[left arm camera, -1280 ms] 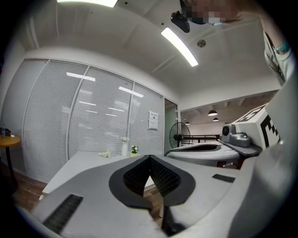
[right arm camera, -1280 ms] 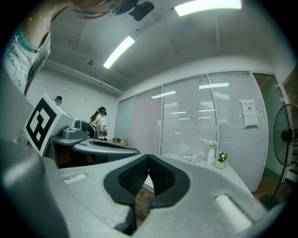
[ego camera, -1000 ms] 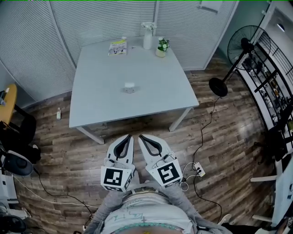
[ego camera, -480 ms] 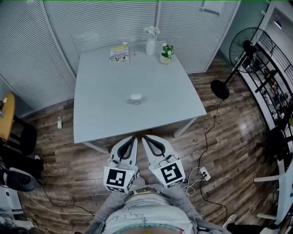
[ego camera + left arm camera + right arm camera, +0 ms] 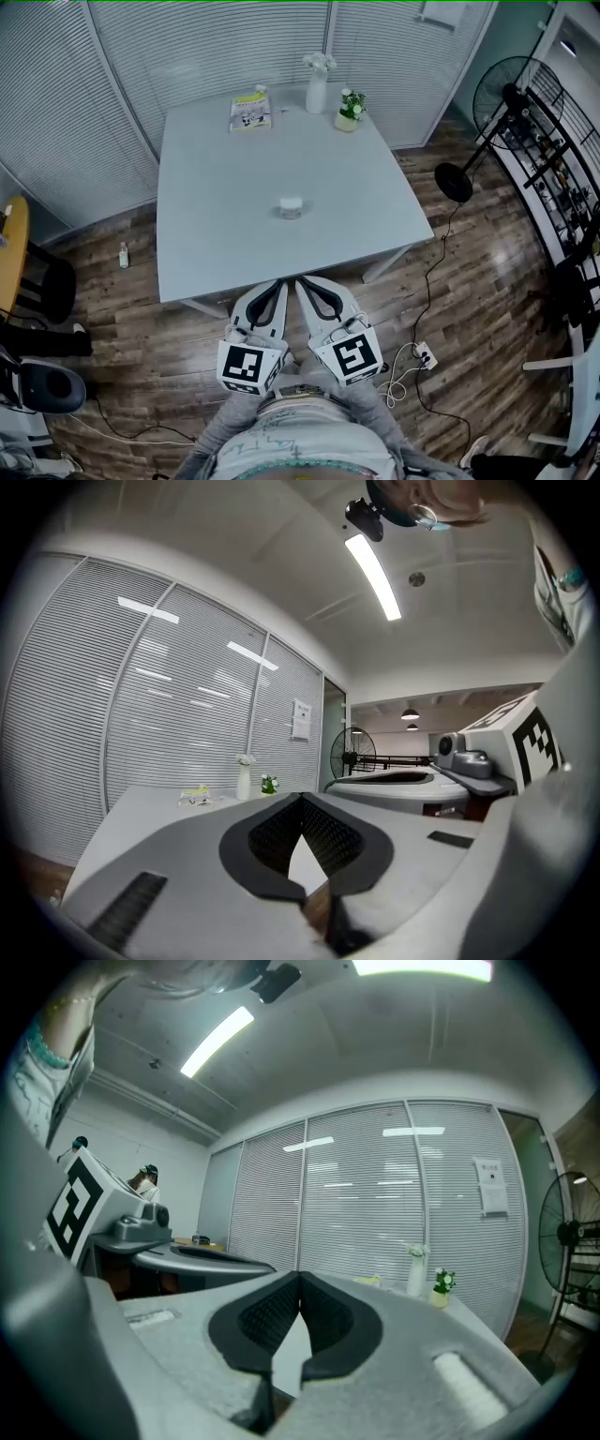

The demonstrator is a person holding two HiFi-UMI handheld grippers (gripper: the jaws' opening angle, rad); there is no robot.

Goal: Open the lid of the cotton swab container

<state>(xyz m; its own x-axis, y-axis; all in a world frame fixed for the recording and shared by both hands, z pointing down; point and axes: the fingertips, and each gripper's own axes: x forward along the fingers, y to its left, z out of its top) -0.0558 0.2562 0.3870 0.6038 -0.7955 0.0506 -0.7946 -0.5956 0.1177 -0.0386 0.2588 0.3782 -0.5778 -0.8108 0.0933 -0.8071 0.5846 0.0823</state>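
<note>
The cotton swab container (image 5: 292,207), small and clear with a white lid, stands near the middle of the pale grey table (image 5: 216,225). My left gripper (image 5: 279,282) and right gripper (image 5: 300,280) are held side by side at the table's near edge, both pointing at the table, well short of the container. Both are shut with nothing between the jaws. In the left gripper view the left gripper (image 5: 300,799) shows its tips touching; in the right gripper view the right gripper (image 5: 299,1276) does too. The container is hidden behind the jaws in both gripper views.
At the table's far edge lie a packet (image 5: 249,111), a white vase (image 5: 317,86) and a small potted plant (image 5: 352,109). A standing fan (image 5: 487,112) is at the right, with cables and a power strip (image 5: 424,356) on the wood floor. A chair (image 5: 42,281) stands left.
The table and container have drawn closer in the head view as I moved forward. Both grippers stay shut and side by side, now reaching the table's near edge.
</note>
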